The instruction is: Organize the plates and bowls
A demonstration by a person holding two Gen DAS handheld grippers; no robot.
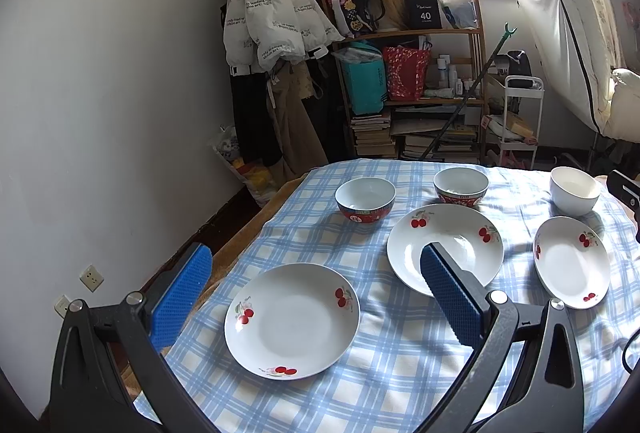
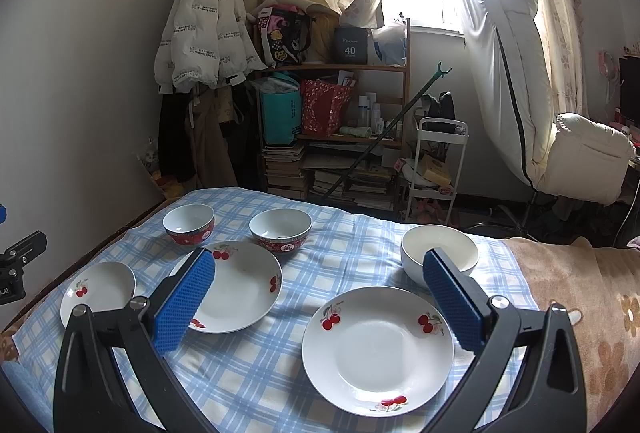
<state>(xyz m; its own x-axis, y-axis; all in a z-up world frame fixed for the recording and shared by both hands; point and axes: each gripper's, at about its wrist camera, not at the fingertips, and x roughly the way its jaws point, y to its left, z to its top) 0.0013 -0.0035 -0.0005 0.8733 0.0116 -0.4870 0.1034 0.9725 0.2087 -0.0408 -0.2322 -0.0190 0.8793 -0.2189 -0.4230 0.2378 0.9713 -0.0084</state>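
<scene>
Three white cherry-print plates and three bowls lie apart on a blue checked cloth. In the left wrist view the left plate (image 1: 292, 321) lies between the fingers of my open, empty left gripper (image 1: 316, 297). Beyond are the middle plate (image 1: 460, 237), the right plate (image 1: 572, 261), two red-sided bowls (image 1: 365, 199) (image 1: 461, 185) and a white bowl (image 1: 575, 189). In the right wrist view my open, empty right gripper (image 2: 320, 293) hovers above the right plate (image 2: 378, 351), with the white bowl (image 2: 440, 251), the middle plate (image 2: 240, 285), the left plate (image 2: 98, 291) and the red bowls (image 2: 189, 223) (image 2: 281, 229) around.
The cloth (image 2: 256, 373) covers part of a beige floral blanket (image 2: 580, 297). A white wall with sockets (image 1: 91, 277) is on the left. Behind the bed stand a cluttered wooden shelf (image 2: 340, 137), hanging coats (image 2: 208, 45), a white trolley (image 2: 436, 169) and a chair (image 2: 580, 157).
</scene>
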